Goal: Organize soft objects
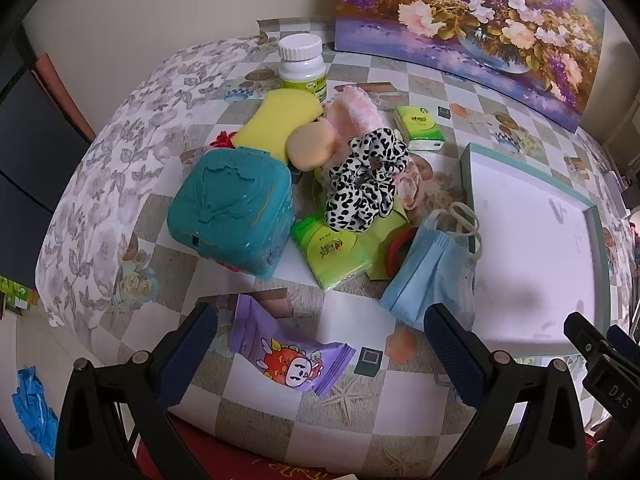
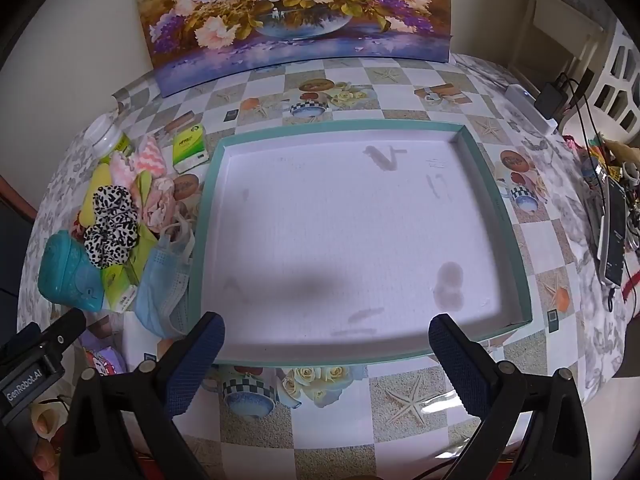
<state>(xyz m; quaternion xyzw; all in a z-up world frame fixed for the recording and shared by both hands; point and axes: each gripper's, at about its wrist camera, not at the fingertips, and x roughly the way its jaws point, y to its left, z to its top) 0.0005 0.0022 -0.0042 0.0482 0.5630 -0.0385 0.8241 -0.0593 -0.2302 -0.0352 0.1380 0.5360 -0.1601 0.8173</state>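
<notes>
A heap of soft things lies left of a shallow teal-rimmed tray (image 1: 466,176) (image 2: 498,216) with a bare white floor. In the heap are a black-and-white scrunchie (image 1: 366,178) (image 2: 110,226), a blue face mask (image 1: 428,276) (image 2: 162,284), a yellow sponge (image 1: 280,120), a pink fluffy piece (image 1: 354,110), green tissue packs (image 1: 332,252) (image 1: 418,126) and a purple pouch (image 1: 292,354). My left gripper (image 1: 320,332) hangs open over the purple pouch, holding nothing. Just above the tray's near rim my right gripper (image 2: 326,340) stands open and holds nothing.
A teal plastic case (image 1: 232,212) and a white pill bottle (image 1: 302,64) sit among the heap. A flower painting (image 2: 296,12) leans at the table's back. Cables and a phone (image 2: 614,232) lie at the right edge. The checkered tablecloth (image 2: 332,432) covers the table.
</notes>
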